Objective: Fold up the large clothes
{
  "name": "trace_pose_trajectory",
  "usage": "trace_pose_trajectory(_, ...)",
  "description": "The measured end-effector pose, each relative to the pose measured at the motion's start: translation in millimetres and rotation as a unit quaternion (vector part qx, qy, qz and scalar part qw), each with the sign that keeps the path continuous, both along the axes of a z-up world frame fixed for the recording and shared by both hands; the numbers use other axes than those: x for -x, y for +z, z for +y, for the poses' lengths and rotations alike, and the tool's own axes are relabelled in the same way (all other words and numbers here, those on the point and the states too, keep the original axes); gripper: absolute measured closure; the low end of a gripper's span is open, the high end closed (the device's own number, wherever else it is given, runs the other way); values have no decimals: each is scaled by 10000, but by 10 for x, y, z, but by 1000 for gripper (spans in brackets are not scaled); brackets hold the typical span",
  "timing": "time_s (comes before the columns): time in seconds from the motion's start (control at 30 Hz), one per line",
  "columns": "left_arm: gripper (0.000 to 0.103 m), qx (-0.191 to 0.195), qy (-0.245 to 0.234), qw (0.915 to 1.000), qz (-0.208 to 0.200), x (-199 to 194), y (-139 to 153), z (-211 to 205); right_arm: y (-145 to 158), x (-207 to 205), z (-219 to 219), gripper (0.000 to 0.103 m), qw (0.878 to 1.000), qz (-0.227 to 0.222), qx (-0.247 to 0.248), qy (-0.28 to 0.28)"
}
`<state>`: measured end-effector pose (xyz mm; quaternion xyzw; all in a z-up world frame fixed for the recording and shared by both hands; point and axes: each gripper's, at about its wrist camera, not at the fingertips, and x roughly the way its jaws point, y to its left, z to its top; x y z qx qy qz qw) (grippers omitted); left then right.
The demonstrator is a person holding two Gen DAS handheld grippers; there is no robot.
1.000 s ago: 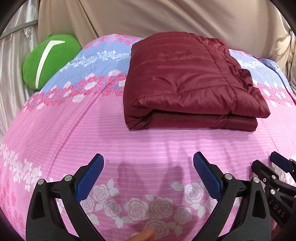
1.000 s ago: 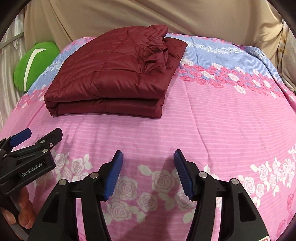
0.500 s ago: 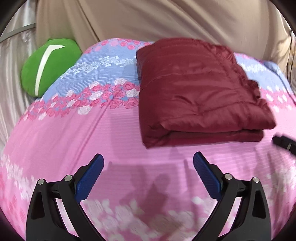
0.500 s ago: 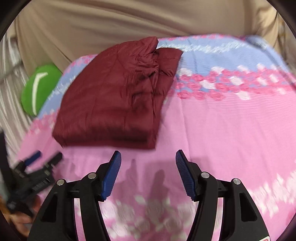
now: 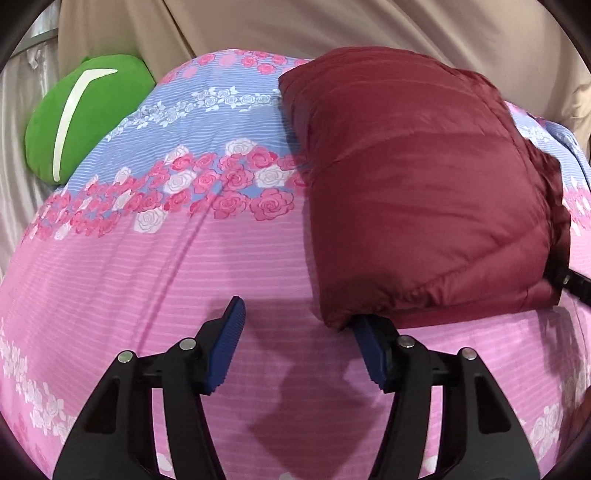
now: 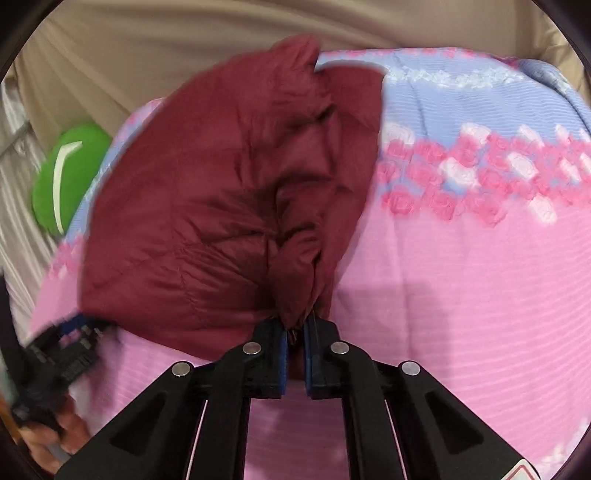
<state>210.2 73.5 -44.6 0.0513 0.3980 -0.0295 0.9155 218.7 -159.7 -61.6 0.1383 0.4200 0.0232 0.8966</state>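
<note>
- Jacket (image 5: 417,184): maroon, quilted, folded into a thick pad. In the left wrist view it fills the right half of the frame, lying on the bed (image 5: 147,277).
- Bed: covered by a sheet with pink stripes, a blue band and rose print. The jacket spans the blue band and the pink zone.
- Left tool (image 5: 299,343): jaws have just been closing and stand partly apart. The right blue pad (image 5: 373,354) is tucked under the jacket's lower left corner; the left pad (image 5: 225,350) stands clear over bare sheet. Nothing is pinched between them.
- Right tool (image 6: 294,354): jaws have just been closing and are now together, clamped on a bunched fold at the jacket's near edge, lower centre of the right wrist view. The fabric puckers upward from the pinch.
- The right wrist view is motion-blurred; fine detail of the sheet print cannot be read.
- In the right wrist view the left tool shows at lower left, against the jacket's left corner, with a hand (image 6: 55,435) below it.
- Cushion (image 5: 81,114): green with a white stripe, upper left of the frame, beside the bed.
- Drape (image 5: 332,26): beige cloth across the top of both views.
</note>
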Motion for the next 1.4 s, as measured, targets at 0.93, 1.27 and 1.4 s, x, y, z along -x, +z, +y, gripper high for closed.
trace_pose_trajectory(0.93, 12, 178, -107, 9978, -625, 880, 69, -405, 60, 947, 531, 52, 9936, -406, 1040, -168)
trace_pose_trajectory(1.27, 12, -24, -55, 9981, -617, 888, 35, -459, 17, 936, 590, 52, 9938, -323, 1050, -180)
trace_pose_trajectory(1.4, 12, -92, -10, 9980, -627, 891, 33, -471, 20, 935, 609, 52, 9930, -323, 1121, -207)
